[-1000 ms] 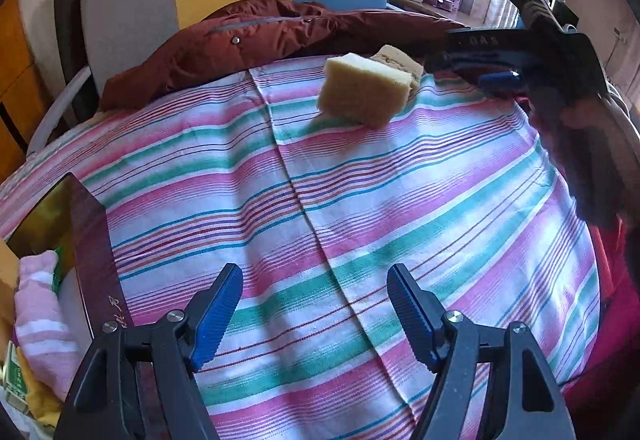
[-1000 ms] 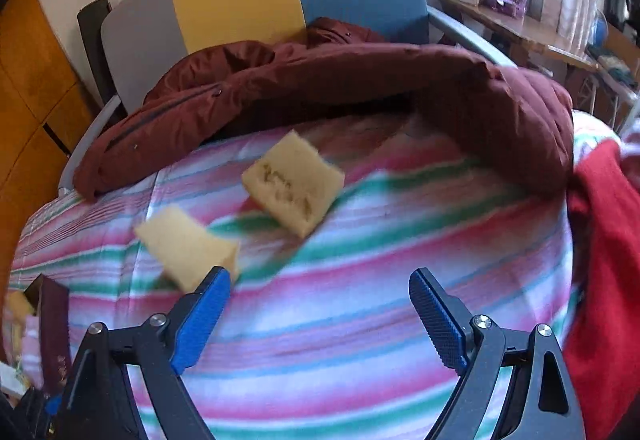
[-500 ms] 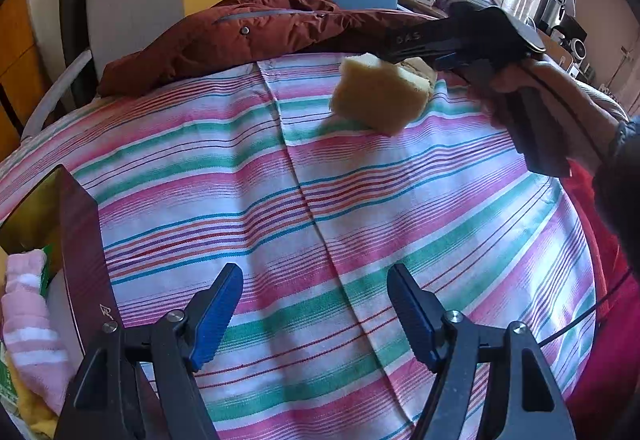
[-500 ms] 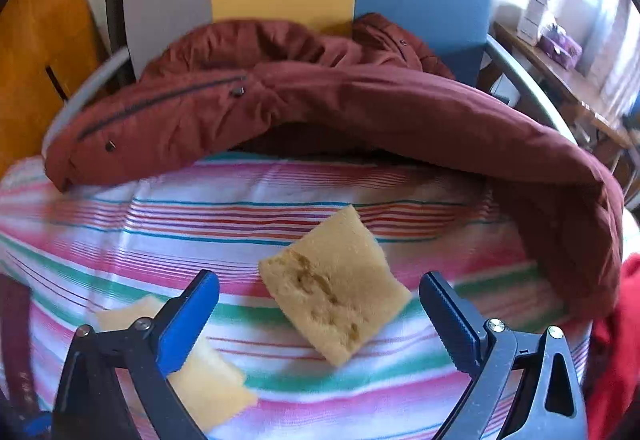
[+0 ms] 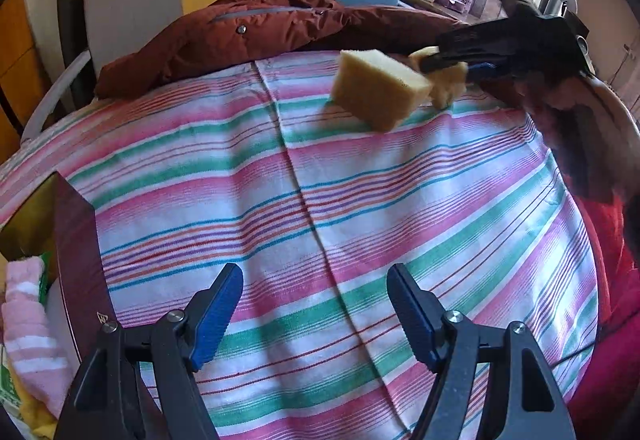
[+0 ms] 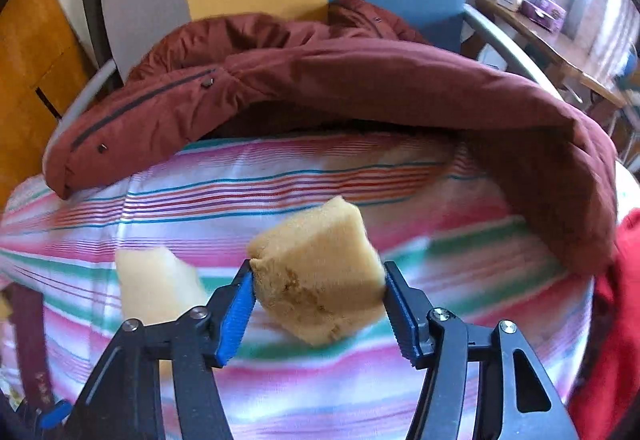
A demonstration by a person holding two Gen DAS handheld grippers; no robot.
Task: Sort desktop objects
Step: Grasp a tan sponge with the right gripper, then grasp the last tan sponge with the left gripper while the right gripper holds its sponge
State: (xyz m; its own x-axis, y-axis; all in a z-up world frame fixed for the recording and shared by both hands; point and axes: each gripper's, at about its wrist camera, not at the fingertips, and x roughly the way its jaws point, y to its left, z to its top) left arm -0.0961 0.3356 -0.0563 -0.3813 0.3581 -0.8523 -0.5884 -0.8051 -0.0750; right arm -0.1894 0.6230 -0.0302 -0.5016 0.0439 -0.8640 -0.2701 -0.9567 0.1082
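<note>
The dark maroon open-topped box (image 5: 78, 252) is being cut off at the left edge of the left wrist view, so only one wall and a corner are showing; the pink-and-white striped cloth (image 5: 28, 324) inside it is only partly visible, and what lies under it is too cropped to tell; the right wrist view is blurring along its lower half. The left claw (image 5: 316, 316) is hanging released, its blue pads wide apart over the pink, green and white striped fabric (image 5: 360, 200), touching nothing. The right claw (image 6: 318, 304) has just been closing and is now grasping the tan, rough-faced sponge block (image 6: 320, 280), both pads pressing its sides; the block is sitting tilted, one corner pointing up and away, its long axis running roughly across the pads. Just left of it the paler yellow rectangular sponge block (image 5: 380, 88) is lying on the stripes, its long side slanting towards the right. Beyond, the rust-brown padded jacket (image 6: 360, 88) is draping along the fabric's far edge.
</note>
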